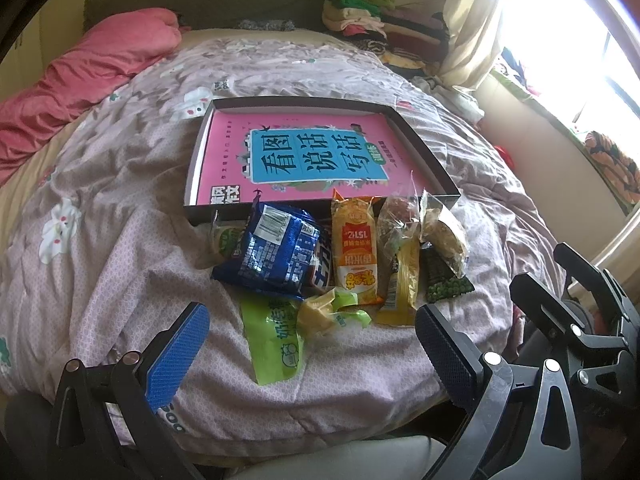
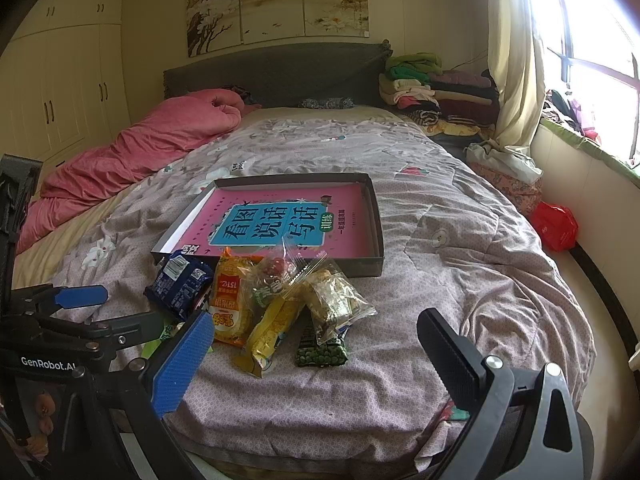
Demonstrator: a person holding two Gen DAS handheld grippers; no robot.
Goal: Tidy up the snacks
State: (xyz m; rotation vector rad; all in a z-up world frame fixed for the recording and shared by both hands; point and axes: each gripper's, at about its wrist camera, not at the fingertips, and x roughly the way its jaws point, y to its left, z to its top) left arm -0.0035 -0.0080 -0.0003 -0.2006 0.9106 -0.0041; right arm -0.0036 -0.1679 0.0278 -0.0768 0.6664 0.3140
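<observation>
A pile of snack packets lies on the bed quilt in front of a shallow dark box (image 1: pixel 432 152) (image 2: pixel 376 220) with a pink book inside. The pile holds a blue packet (image 1: pixel 272 252) (image 2: pixel 180 284), an orange packet (image 1: pixel 356 248) (image 2: pixel 230 296), a yellow packet (image 1: pixel 402 280) (image 2: pixel 272 328), a green pea packet (image 1: pixel 444 280) (image 2: pixel 320 352), clear bags (image 1: pixel 444 232) (image 2: pixel 336 300) and a light green wrapper (image 1: pixel 272 340). My left gripper (image 1: pixel 312 354) is open and empty just before the pile. My right gripper (image 2: pixel 316 360) is open and empty, near the pile's front.
A pink duvet (image 2: pixel 132 156) lies along the bed's left side. Folded clothes (image 2: pixel 436 88) are stacked by the headboard at the right. A curtain and window (image 2: pixel 516 80) stand on the right, with a red bag (image 2: pixel 554 226) on the floor.
</observation>
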